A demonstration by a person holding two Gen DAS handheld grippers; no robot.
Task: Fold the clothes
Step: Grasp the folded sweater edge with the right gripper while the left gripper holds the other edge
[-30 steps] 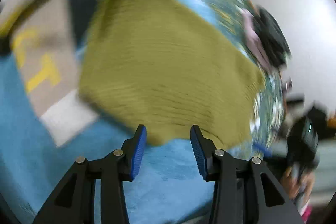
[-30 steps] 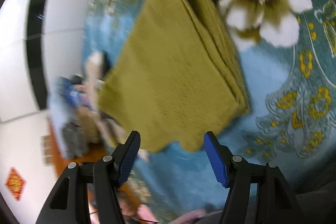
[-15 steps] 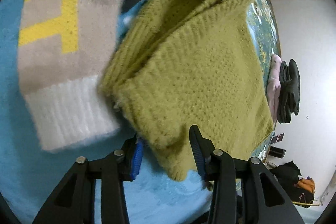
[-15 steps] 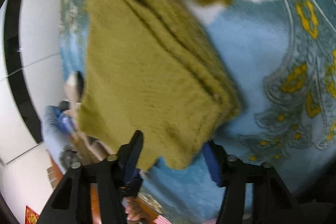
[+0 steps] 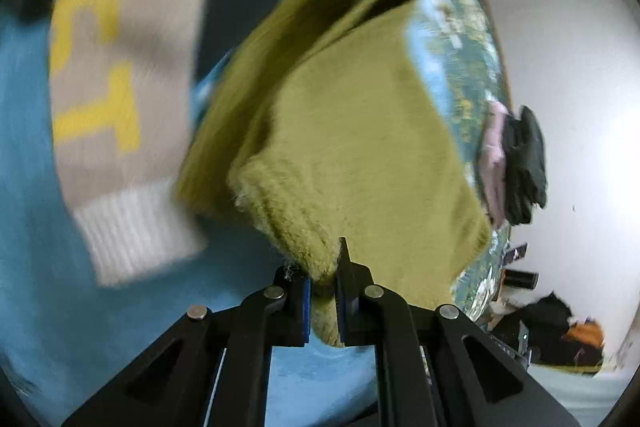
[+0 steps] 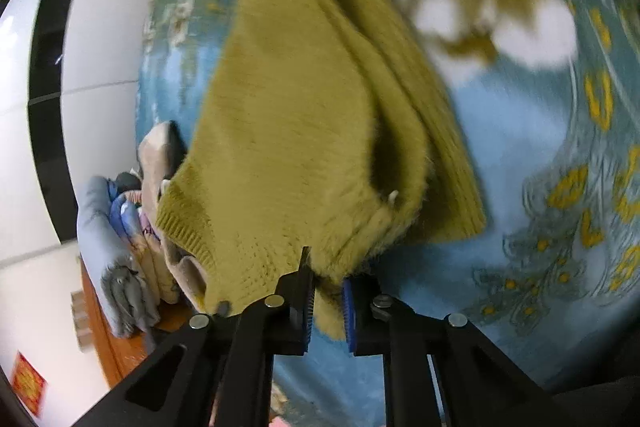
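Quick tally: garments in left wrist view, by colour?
Olive-green sweater: 1
Beige sweater with yellow letters: 1
Pink garment at the far edge: 1
Dark garment beside it: 1
Total: 4

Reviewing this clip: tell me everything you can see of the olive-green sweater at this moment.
The olive-green sweater is a fuzzy, chunky knit with ribbed edges, already folded into several stacked layers. It lies partly on the blue floral blanket, its near edge raised. The left gripper is shut on one near corner, and the right gripper is shut on another, fabric bunched between the blue pads. In the left view it lies beside a beige garment with yellow letters. Both views are motion-blurred, so finer stitch detail is unclear.
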